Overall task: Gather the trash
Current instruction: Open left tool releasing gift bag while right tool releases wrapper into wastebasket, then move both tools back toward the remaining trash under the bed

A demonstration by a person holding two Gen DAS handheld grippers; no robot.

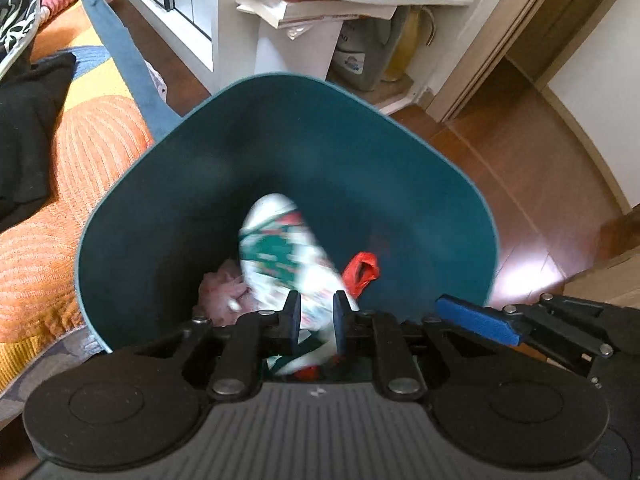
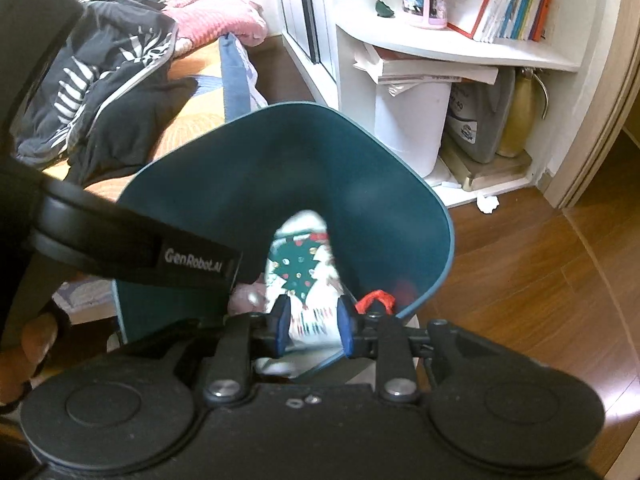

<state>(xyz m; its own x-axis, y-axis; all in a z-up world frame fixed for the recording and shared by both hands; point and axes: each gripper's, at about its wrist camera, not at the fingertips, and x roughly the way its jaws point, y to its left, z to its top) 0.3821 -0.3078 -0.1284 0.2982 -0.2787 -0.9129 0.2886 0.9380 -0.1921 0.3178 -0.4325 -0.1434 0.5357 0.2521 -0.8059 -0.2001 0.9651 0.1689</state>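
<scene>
A dark teal trash bin (image 1: pixel 280 136) stands on the floor, seen from above; it also shows in the right wrist view (image 2: pixel 280 160). Inside lie a white wrapper with green and red print (image 1: pixel 284 256), blurred as if moving, a red scrap (image 1: pixel 362 270) and pink crumpled trash (image 1: pixel 224 292). My left gripper (image 1: pixel 317 316) hangs over the bin's near rim, jaws slightly apart, the wrapper showing between them. In the right wrist view my right gripper (image 2: pixel 313 326) has the wrapper (image 2: pixel 306 280) between its blue pads. The left gripper's body (image 2: pixel 140 248) crosses that view.
An orange-patterned bed (image 1: pixel 60 184) with dark clothes (image 2: pixel 100 80) lies left of the bin. A white shelf (image 2: pixel 440 48) with books, a white container (image 2: pixel 408 128) and bottles stands behind. A white crumpled scrap (image 2: pixel 487 204) lies on the wooden floor (image 1: pixel 520 168).
</scene>
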